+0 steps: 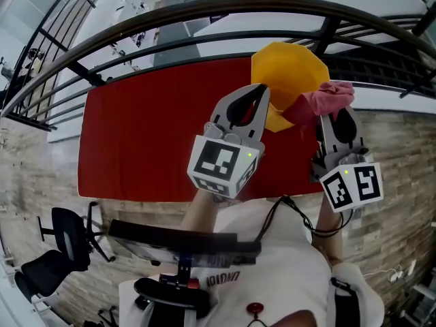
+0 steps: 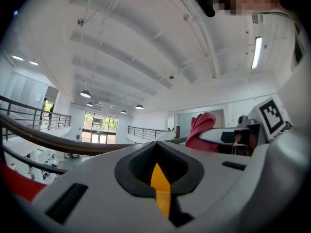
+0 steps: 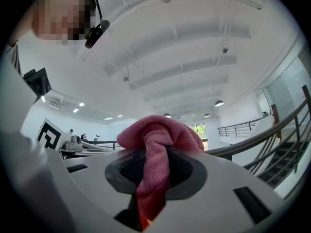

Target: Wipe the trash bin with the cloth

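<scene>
The yellow trash bin (image 1: 286, 73) hangs above the red table (image 1: 143, 142) at its far right. My left gripper (image 1: 262, 95) is shut on the bin's rim; a yellow sliver of the bin (image 2: 160, 188) shows between its jaws in the left gripper view. My right gripper (image 1: 328, 114) is shut on the pink cloth (image 1: 325, 99), which is bunched against the bin's right side. In the right gripper view the cloth (image 3: 158, 154) fills the gap between the jaws and hangs over them. Both gripper views point up at the ceiling.
A dark curved railing (image 1: 204, 12) runs along the far side of the table. A stone-tiled floor (image 1: 402, 148) lies right of the table. An office chair (image 1: 65, 237) and a dark stand (image 1: 184, 240) sit close to the person's body.
</scene>
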`<action>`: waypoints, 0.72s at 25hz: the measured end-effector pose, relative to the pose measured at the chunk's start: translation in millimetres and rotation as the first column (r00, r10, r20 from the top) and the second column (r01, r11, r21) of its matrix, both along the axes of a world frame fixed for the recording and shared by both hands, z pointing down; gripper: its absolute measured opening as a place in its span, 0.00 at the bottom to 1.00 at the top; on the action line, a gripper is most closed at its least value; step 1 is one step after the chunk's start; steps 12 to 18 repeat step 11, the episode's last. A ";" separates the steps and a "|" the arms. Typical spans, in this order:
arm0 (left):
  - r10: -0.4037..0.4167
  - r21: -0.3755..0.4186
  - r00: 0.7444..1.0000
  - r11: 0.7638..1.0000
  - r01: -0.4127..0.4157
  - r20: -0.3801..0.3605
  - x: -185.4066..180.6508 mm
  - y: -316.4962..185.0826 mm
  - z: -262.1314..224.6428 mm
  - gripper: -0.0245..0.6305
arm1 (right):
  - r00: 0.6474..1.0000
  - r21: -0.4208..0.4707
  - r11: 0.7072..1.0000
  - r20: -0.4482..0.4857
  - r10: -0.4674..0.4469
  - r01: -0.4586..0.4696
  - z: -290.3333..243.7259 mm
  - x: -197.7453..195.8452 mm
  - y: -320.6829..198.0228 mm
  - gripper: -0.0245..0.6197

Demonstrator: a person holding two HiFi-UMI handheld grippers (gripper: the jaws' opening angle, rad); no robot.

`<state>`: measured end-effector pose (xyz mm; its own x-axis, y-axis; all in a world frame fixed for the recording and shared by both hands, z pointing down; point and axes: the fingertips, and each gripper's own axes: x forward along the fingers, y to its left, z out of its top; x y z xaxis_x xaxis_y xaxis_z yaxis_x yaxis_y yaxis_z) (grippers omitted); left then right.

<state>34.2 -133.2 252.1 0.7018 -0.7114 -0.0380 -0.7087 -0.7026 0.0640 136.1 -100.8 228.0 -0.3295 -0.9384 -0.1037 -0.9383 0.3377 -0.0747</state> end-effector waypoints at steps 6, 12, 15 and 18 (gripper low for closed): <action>0.007 0.009 1.000 1.000 -0.008 0.005 1.2 2.2 1.2 0.04 | 1.000 -0.002 1.000 -0.003 -0.001 0.001 0.7 -1.7 -1.5 0.19; 0.020 0.008 1.000 1.000 -0.020 0.001 2.6 4.0 -1.2 0.04 | 1.000 0.001 1.000 -0.004 -0.005 0.005 -1.9 -4.4 -1.9 0.19; 0.020 0.008 1.000 1.000 -0.020 0.001 2.6 4.0 -1.2 0.04 | 1.000 0.001 1.000 -0.004 -0.005 0.005 -1.9 -4.4 -1.9 0.19; 0.020 0.008 1.000 1.000 -0.020 0.001 2.6 4.0 -1.2 0.04 | 1.000 0.001 1.000 -0.004 -0.005 0.005 -1.9 -4.4 -1.9 0.19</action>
